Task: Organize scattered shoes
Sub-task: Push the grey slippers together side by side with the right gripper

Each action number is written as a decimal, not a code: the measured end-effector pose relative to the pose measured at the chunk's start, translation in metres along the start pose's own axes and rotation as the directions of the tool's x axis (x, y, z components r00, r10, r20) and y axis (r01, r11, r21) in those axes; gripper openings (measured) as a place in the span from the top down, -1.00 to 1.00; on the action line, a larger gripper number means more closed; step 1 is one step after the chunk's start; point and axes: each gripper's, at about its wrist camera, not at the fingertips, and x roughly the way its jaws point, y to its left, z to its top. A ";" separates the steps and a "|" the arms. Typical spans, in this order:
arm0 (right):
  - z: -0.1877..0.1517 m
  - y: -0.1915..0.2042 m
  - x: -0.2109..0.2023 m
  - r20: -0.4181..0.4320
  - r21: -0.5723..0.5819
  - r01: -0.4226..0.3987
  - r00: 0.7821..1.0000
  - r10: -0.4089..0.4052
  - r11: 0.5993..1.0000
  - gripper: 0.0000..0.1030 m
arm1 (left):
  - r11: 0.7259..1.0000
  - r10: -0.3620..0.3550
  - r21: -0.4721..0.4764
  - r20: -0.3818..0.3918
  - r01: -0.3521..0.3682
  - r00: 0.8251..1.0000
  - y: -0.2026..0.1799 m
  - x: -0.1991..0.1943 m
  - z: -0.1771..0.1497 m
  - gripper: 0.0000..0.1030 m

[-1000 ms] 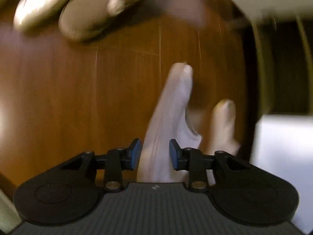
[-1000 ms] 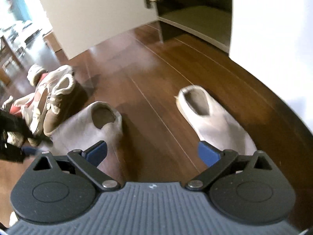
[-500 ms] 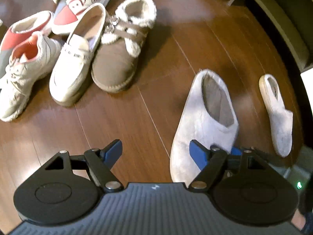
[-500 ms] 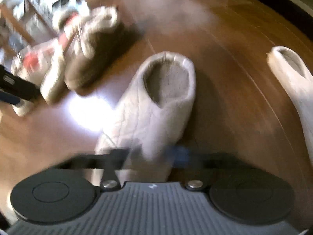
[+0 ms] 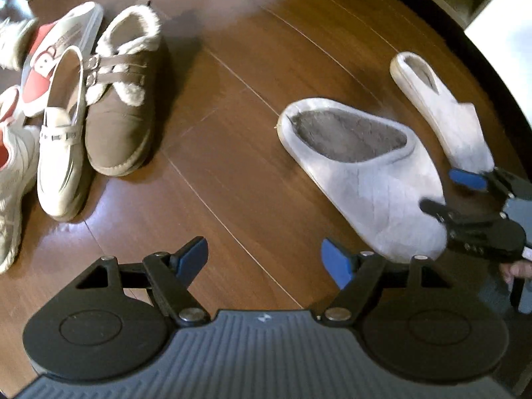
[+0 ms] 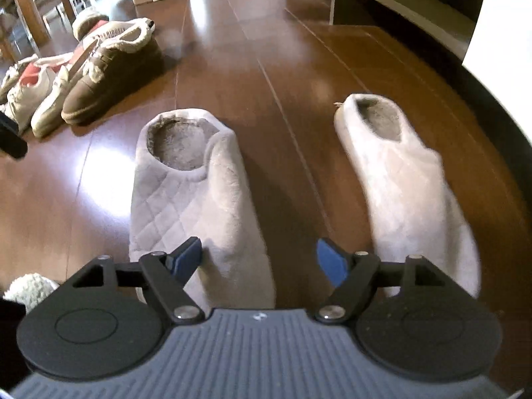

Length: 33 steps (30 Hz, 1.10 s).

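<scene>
Left wrist view: left gripper (image 5: 264, 257) jaws wide apart, nothing between, over dark wooden floor (image 5: 232, 153). Near grey quilted plush slipper (image 5: 362, 169) right of it; matching second slipper (image 5: 442, 109) beyond. Brown fur-lined boot (image 5: 123, 99) in shoe cluster far left.

Right wrist view: right gripper (image 6: 259, 259) jaws opening, part spread; near slipper toe (image 6: 229, 242) between pads, left pad touching, no clamp

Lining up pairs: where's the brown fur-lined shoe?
Left wrist view, upper left: the brown fur-lined shoe lies at the right edge of the shoe pile, touching the cream loafer.
</scene>
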 end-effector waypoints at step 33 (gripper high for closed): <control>-0.017 -0.066 -0.027 -0.020 0.048 0.213 0.977 -0.212 0.976 0.77 | 0.996 0.005 0.087 -0.034 -0.002 0.999 -0.031 0.015 0.013 -0.49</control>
